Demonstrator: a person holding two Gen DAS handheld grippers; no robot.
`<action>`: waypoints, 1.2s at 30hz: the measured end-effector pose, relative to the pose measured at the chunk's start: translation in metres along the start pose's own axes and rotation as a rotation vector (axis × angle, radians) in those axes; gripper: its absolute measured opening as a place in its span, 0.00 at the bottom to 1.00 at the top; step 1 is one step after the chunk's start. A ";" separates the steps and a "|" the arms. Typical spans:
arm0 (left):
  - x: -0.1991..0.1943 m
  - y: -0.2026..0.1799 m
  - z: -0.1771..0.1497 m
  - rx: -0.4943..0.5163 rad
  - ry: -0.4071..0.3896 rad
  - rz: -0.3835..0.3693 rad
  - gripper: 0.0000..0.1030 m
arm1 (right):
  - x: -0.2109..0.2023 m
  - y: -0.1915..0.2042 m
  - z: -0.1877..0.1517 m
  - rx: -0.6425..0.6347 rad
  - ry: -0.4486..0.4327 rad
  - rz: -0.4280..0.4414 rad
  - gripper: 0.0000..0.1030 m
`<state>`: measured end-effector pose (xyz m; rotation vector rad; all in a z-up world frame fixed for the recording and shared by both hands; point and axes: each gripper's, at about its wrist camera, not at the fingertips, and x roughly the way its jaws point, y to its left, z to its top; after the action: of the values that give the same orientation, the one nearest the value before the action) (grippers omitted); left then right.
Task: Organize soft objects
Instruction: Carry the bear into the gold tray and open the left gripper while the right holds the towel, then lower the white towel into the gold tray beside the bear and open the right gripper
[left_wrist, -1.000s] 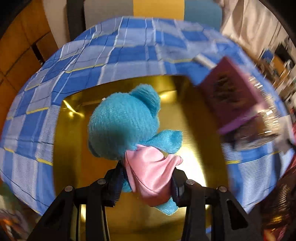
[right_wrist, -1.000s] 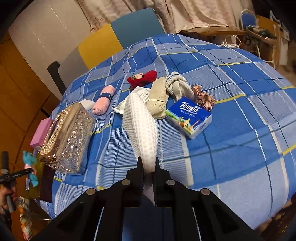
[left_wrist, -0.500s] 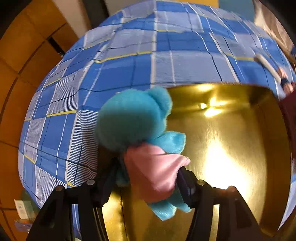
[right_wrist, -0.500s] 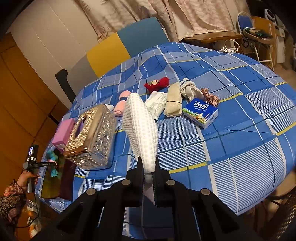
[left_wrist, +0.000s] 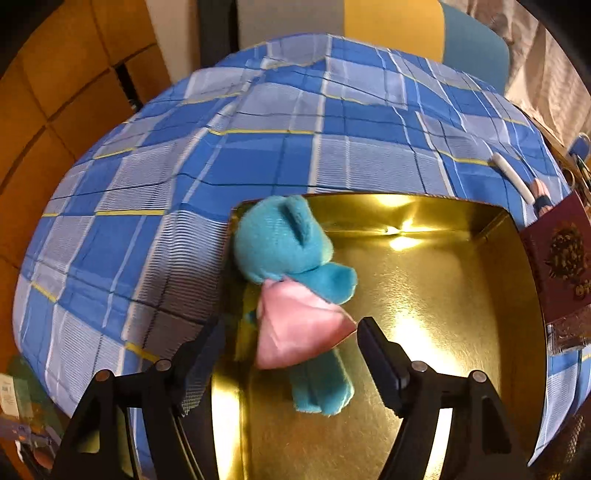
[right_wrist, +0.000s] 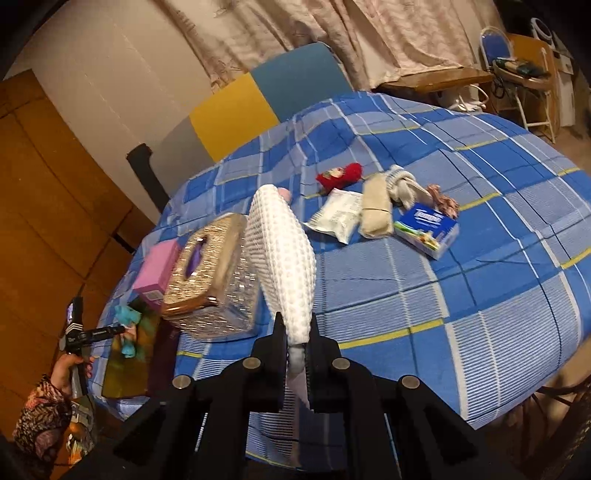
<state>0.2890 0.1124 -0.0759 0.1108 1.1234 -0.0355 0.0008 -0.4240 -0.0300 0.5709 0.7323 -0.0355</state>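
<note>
A blue plush toy with a pink cape (left_wrist: 295, 284) lies in the gold tin box (left_wrist: 461, 314), against its left wall. My left gripper (left_wrist: 291, 350) is open, its fingers either side of the cape and apart from it. My right gripper (right_wrist: 297, 339) is shut on a white waffle cloth (right_wrist: 280, 254) and holds it above the table. In the right wrist view the toy (right_wrist: 127, 328) and the gold box (right_wrist: 125, 369) sit at the table's left edge, with the left gripper (right_wrist: 110, 332) beside them.
On the blue plaid tablecloth (right_wrist: 443, 277) lie a glittery tissue box (right_wrist: 214, 273), a pink box (right_wrist: 157, 273), a red plush (right_wrist: 340, 175), a white packet (right_wrist: 338, 216), a beige roll (right_wrist: 375, 210), a knotted sock (right_wrist: 400, 184) and a Tempo tissue pack (right_wrist: 428, 229). The dark red box lid (left_wrist: 557, 258) stands at the box's right.
My left gripper has opened and let go of the blue plush, which now lies in the gold box. My right gripper has lifted and drawn back with the white cloth.
</note>
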 end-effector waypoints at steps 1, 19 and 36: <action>-0.007 0.002 -0.003 -0.026 -0.021 0.018 0.73 | -0.002 0.006 0.002 -0.004 -0.006 0.013 0.08; -0.078 -0.021 -0.127 -0.350 -0.261 -0.261 0.73 | 0.056 0.167 0.008 -0.203 0.087 0.282 0.08; -0.084 -0.006 -0.159 -0.374 -0.296 -0.146 0.73 | 0.249 0.318 -0.048 -0.293 0.373 0.285 0.08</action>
<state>0.1098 0.1210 -0.0687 -0.3028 0.8245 0.0277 0.2295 -0.0894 -0.0654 0.3986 0.9900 0.4466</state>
